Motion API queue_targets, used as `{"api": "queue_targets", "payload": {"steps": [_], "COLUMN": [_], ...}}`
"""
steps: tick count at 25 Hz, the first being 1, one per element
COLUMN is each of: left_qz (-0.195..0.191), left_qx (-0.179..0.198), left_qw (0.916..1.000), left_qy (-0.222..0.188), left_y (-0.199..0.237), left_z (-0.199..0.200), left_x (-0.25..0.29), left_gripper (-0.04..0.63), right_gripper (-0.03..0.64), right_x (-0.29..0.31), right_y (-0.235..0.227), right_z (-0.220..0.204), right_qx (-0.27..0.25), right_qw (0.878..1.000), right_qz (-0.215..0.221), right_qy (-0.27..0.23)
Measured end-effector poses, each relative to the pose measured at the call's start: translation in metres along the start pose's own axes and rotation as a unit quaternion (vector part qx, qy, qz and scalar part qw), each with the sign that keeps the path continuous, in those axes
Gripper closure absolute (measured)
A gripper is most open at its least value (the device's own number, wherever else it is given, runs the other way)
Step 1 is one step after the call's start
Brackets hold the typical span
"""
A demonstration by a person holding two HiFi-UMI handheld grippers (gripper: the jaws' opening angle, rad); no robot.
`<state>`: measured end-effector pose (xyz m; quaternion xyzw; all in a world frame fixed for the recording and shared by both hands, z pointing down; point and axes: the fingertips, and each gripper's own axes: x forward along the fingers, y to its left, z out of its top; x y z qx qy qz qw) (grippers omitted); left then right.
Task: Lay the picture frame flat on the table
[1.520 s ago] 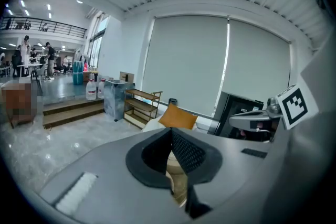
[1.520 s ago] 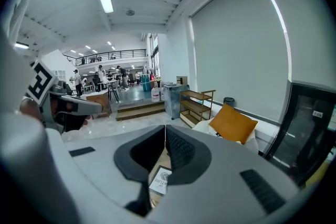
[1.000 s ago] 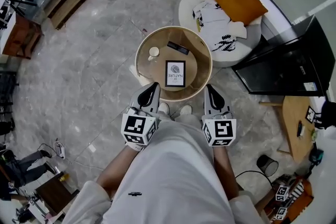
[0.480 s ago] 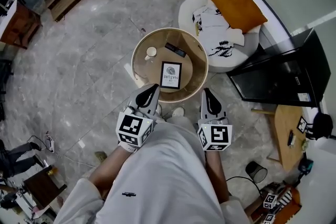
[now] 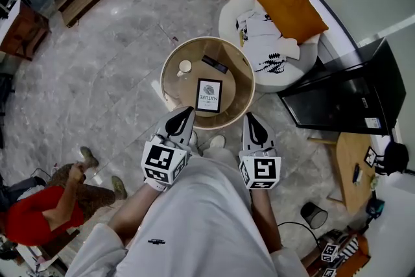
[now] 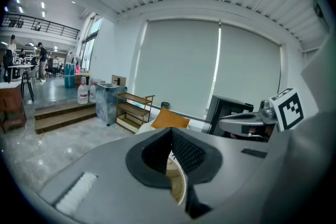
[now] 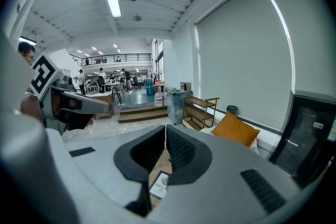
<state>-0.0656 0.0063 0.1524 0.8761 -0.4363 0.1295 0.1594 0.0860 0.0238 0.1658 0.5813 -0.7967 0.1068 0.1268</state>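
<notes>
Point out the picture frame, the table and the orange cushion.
Picture frame (image 5: 209, 95): head view, middle of its print.
Table (image 5: 237, 90): head view, bare top on its right side.
Cushion (image 5: 292, 10): head view, centre of its orange face.

Black picture frame (image 5: 209, 95) round a white print, tan wooden worktop (image 5: 177, 89), grey marbled floor (image 5: 110, 55), orange cushion (image 5: 290, 8), and black-and-white square markers on the left tongs (image 5: 189, 111) and right tongs (image 5: 249, 117).
</notes>
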Motion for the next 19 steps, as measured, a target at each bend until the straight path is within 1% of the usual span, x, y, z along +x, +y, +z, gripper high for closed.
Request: {"api": "queue_targets", "payload": {"steps": [6, 14, 19], "left_qz": [0.0, -0.004, -0.004], "left_qx": [0.002, -0.003, 0.002], "left_qw": [1.0, 1.0, 0.9999], "left_qy": [-0.001, -0.001, 0.01], "left_y": [0.0, 0.003, 0.008], "left_z": [0.005, 0.0, -0.004], "left_x": [-0.002, -0.006, -0.017], "left_gripper": [0.592, 0.592, 0.592], "right_gripper": [0.611, 0.611, 0.611], "right_x": [-0.002, -0.004, -0.008], "right_y": [0.002, 0.004, 0.018], "right_z": [0.003, 0.004, -0.002], "right_qx": [0.001, 0.002, 0.021], "right_qw": [1.0, 1.0, 1.0], "right_qz": [-0.001, -0.01, -0.008], "right_qy": [0.001, 0.0, 0.0]}}
